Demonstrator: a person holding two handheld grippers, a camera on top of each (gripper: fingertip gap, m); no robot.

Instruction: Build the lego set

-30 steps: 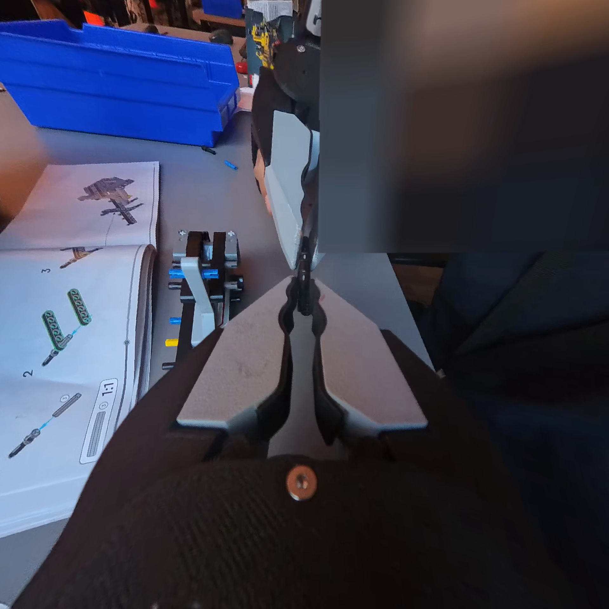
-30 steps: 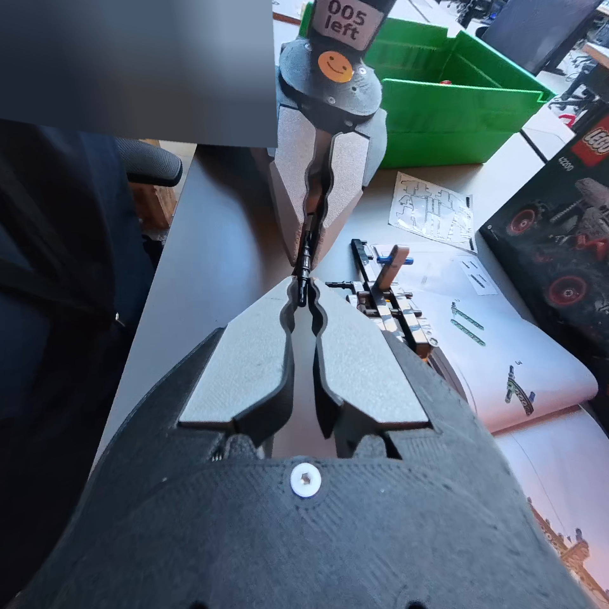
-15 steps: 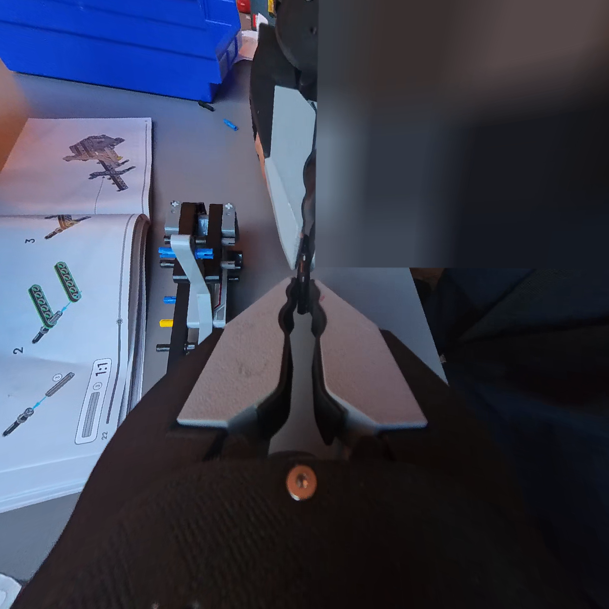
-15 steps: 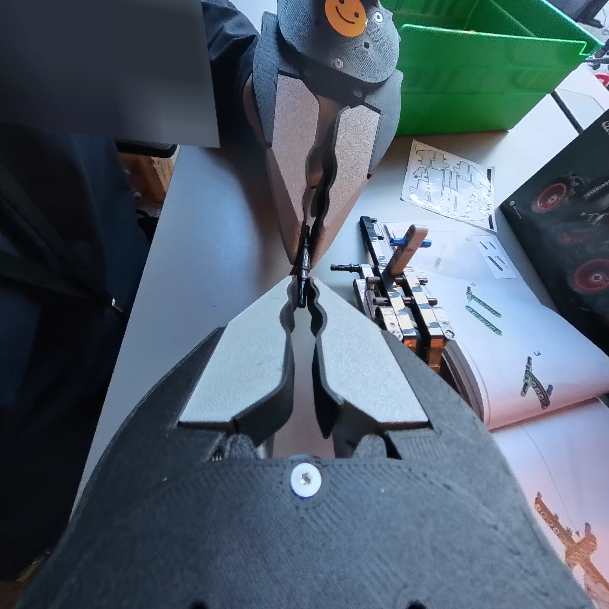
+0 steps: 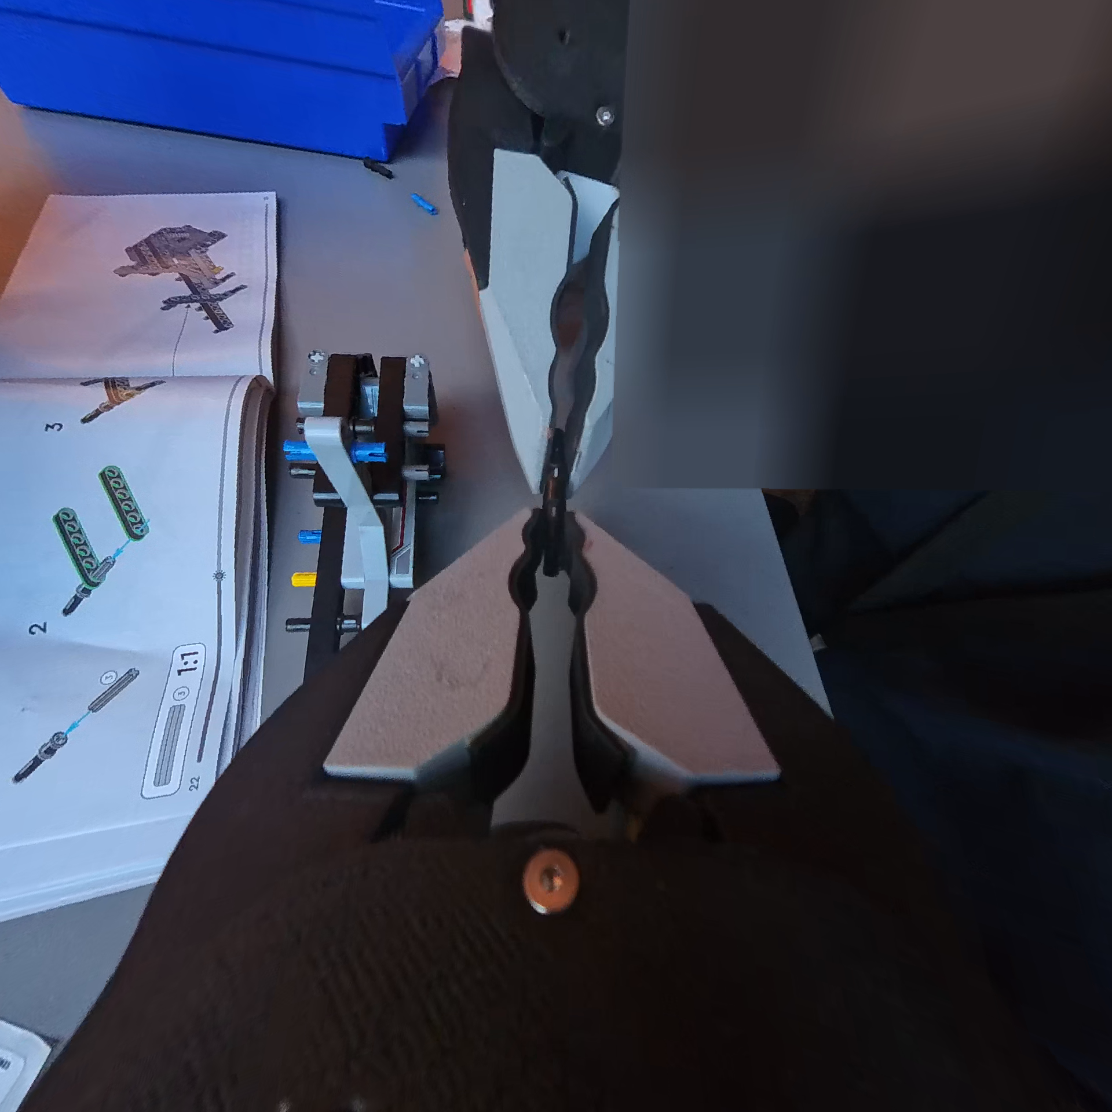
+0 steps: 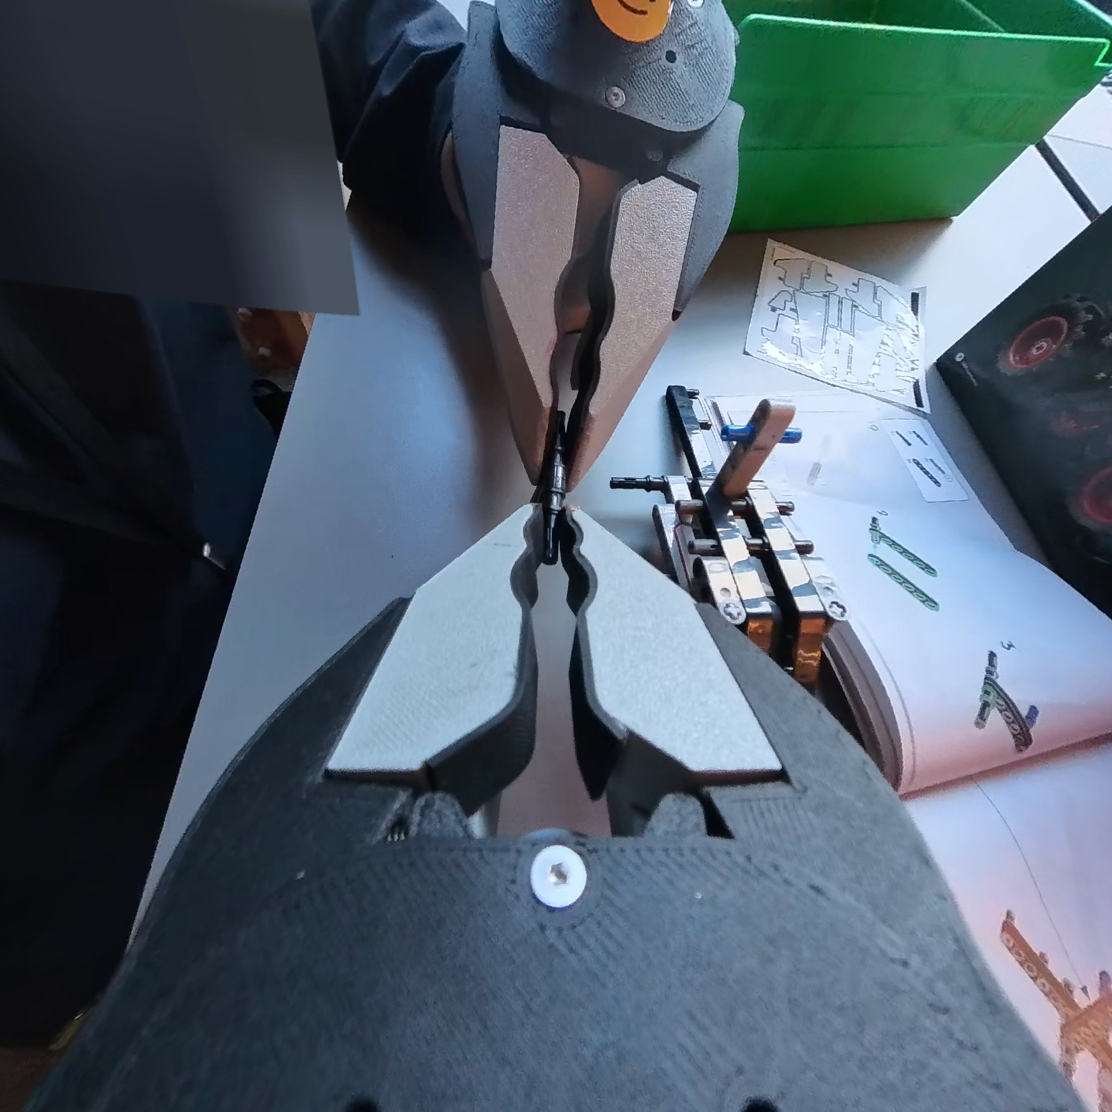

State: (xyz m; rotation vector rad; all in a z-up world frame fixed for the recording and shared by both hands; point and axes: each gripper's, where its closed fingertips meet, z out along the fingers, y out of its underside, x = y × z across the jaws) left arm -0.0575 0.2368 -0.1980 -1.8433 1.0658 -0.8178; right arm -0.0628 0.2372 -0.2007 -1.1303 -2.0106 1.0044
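Observation:
My left gripper [image 5: 550,535] and right gripper [image 6: 550,529] meet tip to tip above the grey table. Both are shut on one thin black axle piece [image 6: 555,481], each on one end. A short stretch of the axle [image 5: 555,478] shows between the tips. The right gripper also shows in the left wrist view [image 5: 556,475], and the left gripper in the right wrist view [image 6: 556,469]. The partly built lego assembly [image 5: 367,481], grey and black with blue and yellow pins, lies on the table beside the open instruction booklet [image 5: 120,541]. It also shows in the right wrist view [image 6: 740,541].
A blue bin [image 5: 210,60] stands at the back, with a loose blue pin [image 5: 424,203] and a black pin [image 5: 378,167] near it. A green bin [image 6: 902,120], a sticker sheet [image 6: 836,325] and the dark set box [image 6: 1053,421] lie behind the booklet [image 6: 963,602]. A person sits at the table edge. Only a small space, under 4 cm, lies between the two pairs of fingers. From either gripper's tips it is about 35 centimetres to the black pin [image 5: 378,167].
Both grippers have stayed shut on the axle and have come closer together. Each now looms larger in the other's view. The assembly has not moved on the table.

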